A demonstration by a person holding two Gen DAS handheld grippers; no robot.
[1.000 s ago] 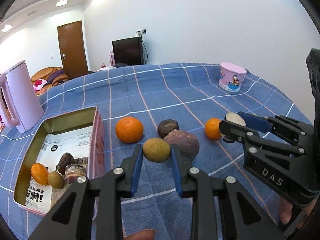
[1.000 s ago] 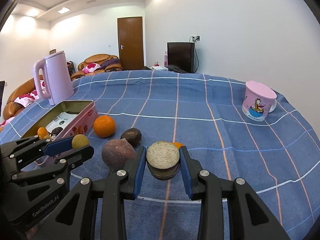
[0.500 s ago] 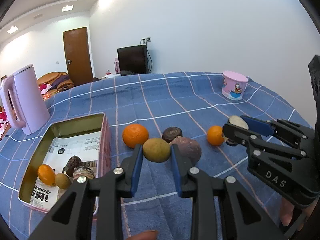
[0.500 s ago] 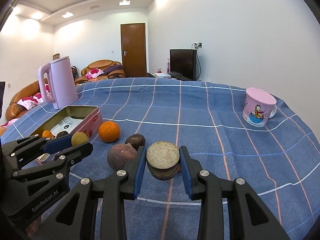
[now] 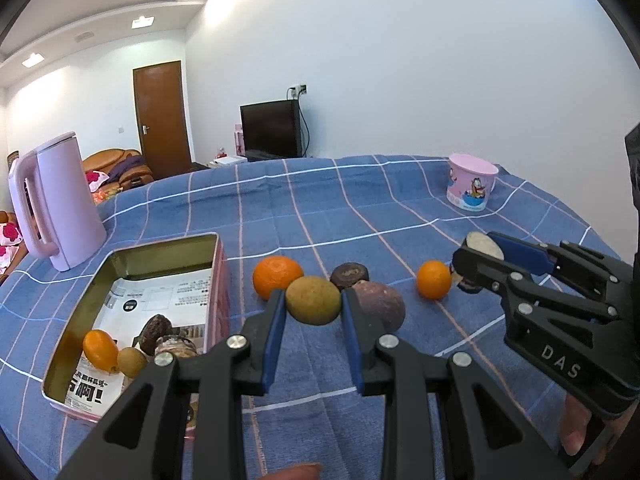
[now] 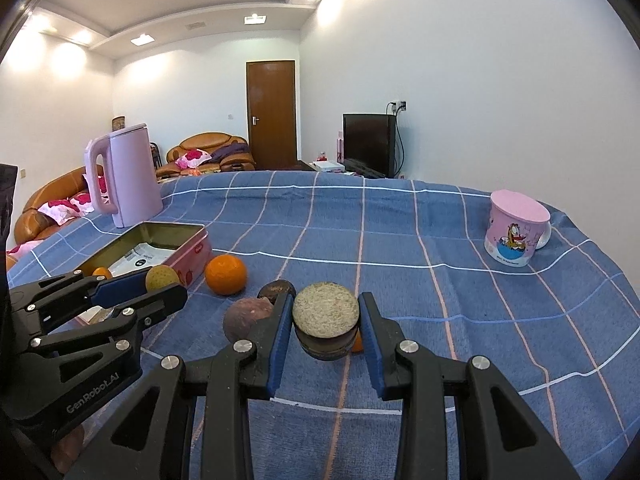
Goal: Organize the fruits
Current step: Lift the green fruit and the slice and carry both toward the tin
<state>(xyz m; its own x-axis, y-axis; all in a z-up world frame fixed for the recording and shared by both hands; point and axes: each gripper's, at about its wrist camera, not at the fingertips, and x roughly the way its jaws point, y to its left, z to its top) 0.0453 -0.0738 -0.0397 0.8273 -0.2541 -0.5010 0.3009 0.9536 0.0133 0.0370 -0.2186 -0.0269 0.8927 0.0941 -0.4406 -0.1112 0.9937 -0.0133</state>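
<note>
1. Two grippers hang side by side over a blue checked tablecloth [image 5: 320, 208], each clamped on a piece of fruit.
2. The left gripper [image 5: 313, 312] has its blue pads closed on a greenish-yellow round fruit [image 5: 313, 300], held clear of the cloth.
3. The right gripper [image 6: 325, 328] pinches a dark round fruit with a pale speckled cut face [image 6: 325, 310]; the face is turned up toward the camera.
4. On the cloth just beyond the left gripper lie a large orange [image 5: 277, 276], a dark brown fruit [image 5: 349, 275] and a purple-brown fruit [image 5: 380, 306], close together; the dark one and the purple one look to be touching.
5. A smaller orange [image 5: 433, 279] sits apart, near the right gripper's tip.
6. A pink tin box [image 5: 160, 256] stands open at the left, lined with printed paper; in its near corner are a small orange fruit [image 5: 100, 350], a green-brown one [image 5: 131, 362] and two dark ones [image 5: 158, 332].
7. A pink kettle [image 5: 60, 208] stands behind the tin, and a pink cartoon mug [image 5: 471, 186] with a lid sits at the far right of the table.
</note>
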